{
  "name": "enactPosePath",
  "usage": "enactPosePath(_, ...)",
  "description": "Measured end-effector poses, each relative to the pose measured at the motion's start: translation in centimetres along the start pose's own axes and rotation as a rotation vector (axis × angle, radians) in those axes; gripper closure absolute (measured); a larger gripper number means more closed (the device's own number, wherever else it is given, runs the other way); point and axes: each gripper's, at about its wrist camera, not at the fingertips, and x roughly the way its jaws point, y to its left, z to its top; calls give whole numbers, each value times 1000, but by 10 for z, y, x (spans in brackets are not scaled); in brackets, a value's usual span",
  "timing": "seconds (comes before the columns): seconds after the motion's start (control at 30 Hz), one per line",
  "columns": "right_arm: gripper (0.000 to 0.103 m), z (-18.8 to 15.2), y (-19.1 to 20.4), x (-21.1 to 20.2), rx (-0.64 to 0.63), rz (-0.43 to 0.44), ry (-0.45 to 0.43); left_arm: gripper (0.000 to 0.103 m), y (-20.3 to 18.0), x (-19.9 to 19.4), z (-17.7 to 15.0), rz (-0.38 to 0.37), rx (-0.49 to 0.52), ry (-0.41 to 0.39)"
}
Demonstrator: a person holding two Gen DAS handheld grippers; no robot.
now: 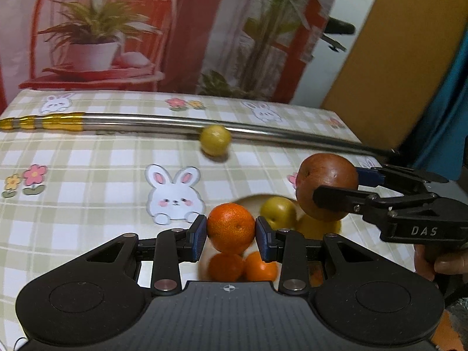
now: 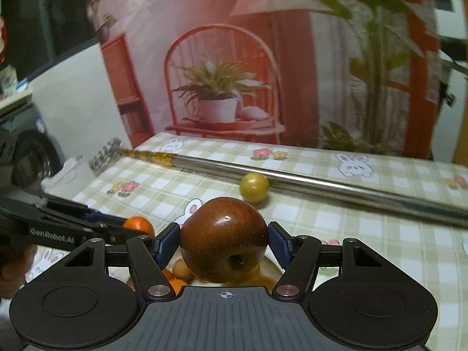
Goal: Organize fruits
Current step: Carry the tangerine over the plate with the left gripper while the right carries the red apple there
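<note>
The left gripper [image 1: 231,232] clamps an orange [image 1: 231,227] above more fruit in a plate [image 1: 248,200] on the checked tablecloth [image 1: 87,175]. The right gripper [image 2: 223,241] clamps a dark red apple [image 2: 223,239]; only its view shows the apple's stem hollow. A yellow fruit [image 1: 215,140] lies against a metal pole [image 1: 146,122].

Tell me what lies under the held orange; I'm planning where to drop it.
Under the orange in the left tool: two smaller oranges. The tool's body hides whatever lies nearer, and what they rest in.
</note>
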Motion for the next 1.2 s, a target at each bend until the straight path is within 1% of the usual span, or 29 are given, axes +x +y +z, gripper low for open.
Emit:
enactPosePath(0.17, 42, -14, -14, -19, 103, -2, -38, 65, -12, 14, -2, -53, 29, 28)
enactPosePath(0.3, 42, -19, -19, -25, 127, -10, -48, 65, -19, 29, -2, -81, 33, 53)
enactPosePath(0.5, 42, -19, -16, -23, 117, 3, -48, 65, -15, 39, 1, -45, 28, 70)
enactPosePath(0.67, 42, -21, -11, -20, 115, 30, -30, 65, -6, 42, 1, -12, 21, 82)
enactPosePath(0.9, 42, -24, 5, -10, 46, 54, 37, 65, 4, 32, -3, -17, -9, 68)
enactPosePath(1.07, 42, -23, 23, -1, -33, 24, 114, 65, 9, 26, -5, -24, -37, 54)
enactPosePath(1.2, 42, -24, 32, 8, -67, 16, 164, 65, 9, 23, -7, -32, -39, 45)
